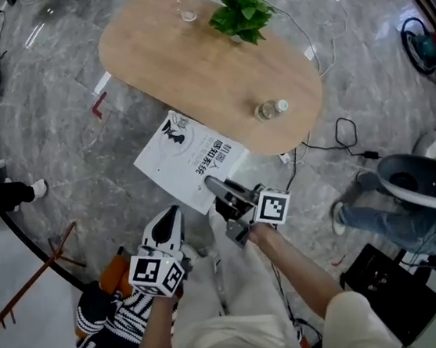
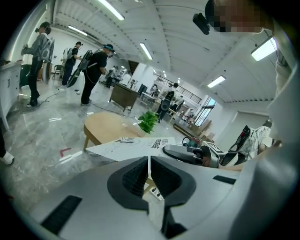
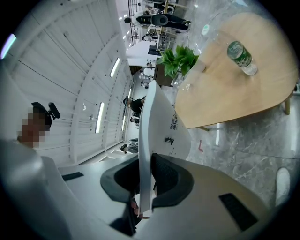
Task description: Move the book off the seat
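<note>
**Mia:** Where is the book [image 1: 181, 160]?

**Tom:** It is up in the air, over the floor [image 1: 62, 125], just beside the near edge of the wooden desk [image 1: 188, 62]. The right gripper [image 1: 213, 184] holds it by the edge nearest the person.

**Mia:** Are its fingers tight on it?

**Tom:** Yes. In the right gripper view the two fingers [image 3: 169, 177] pinch the white book [image 3: 161, 117] from both sides. It shows as a thin white strip between them.

**Mia:** And the left gripper [image 1: 170, 217]?

**Tom:** Its fingers [image 2: 129, 174] are pressed together with nothing in them. It hangs low by the person's lap, near a striped cloth [image 1: 114, 320].

**Mia:** So the book looks off the seat already?

**Tom:** It seems so. The job now is probably to put it down somewhere safe, and the desk is closest.

**Mia:** How should the person do that well?

**Tom:** The grip is only on one edge, so the far side may droop. The person should go slowly, hold the book flat, and lower it onto a bare part of the desk, away from the bottle [image 1: 269, 109] and the plant [image 1: 241, 13]. The fingers should spread only when the book lies on the wood.
</note>
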`<action>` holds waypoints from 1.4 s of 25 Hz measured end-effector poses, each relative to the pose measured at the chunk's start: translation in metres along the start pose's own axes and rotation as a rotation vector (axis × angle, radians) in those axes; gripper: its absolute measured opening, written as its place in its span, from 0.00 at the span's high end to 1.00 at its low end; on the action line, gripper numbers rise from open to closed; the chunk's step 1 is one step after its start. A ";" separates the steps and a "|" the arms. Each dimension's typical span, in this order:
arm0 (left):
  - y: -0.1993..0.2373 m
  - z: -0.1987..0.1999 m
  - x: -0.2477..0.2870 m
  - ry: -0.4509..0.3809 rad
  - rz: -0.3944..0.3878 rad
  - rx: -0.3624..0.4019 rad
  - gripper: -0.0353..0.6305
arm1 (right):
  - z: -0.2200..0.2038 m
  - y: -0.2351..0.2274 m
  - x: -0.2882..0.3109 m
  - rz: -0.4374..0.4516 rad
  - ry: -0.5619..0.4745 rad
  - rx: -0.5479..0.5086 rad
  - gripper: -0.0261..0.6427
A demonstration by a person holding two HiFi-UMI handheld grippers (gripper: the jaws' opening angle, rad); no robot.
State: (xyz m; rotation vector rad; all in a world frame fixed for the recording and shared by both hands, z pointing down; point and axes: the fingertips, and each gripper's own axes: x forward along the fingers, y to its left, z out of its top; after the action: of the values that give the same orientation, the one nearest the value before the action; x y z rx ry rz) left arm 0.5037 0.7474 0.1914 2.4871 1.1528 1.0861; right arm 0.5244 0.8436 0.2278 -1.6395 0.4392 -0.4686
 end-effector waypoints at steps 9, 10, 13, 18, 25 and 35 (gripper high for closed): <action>-0.010 0.004 0.079 0.065 -0.067 0.017 0.91 | 0.073 -0.042 -0.014 -0.027 -0.125 0.013 0.89; -0.010 0.004 0.087 0.071 -0.072 0.020 0.91 | 0.079 -0.046 -0.015 -0.028 -0.137 0.016 0.89; -0.011 0.002 0.108 0.086 -0.083 0.027 0.91 | 0.096 -0.060 -0.016 -0.035 -0.172 0.030 0.89; -0.008 -0.010 0.139 0.105 -0.093 0.027 0.91 | 0.110 -0.091 -0.020 -0.050 -0.206 0.045 0.89; -0.006 0.003 0.211 0.134 -0.081 0.013 0.91 | 0.169 -0.129 -0.017 -0.078 -0.232 0.079 0.89; 0.006 -0.012 0.236 0.113 -0.064 0.021 0.91 | 0.171 -0.166 -0.014 -0.054 -0.313 0.100 0.89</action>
State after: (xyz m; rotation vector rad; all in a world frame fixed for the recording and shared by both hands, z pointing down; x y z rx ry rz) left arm 0.6001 0.9130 0.3299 2.4141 1.2709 1.2167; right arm 0.6077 1.0129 0.3742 -1.5960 0.1364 -0.2625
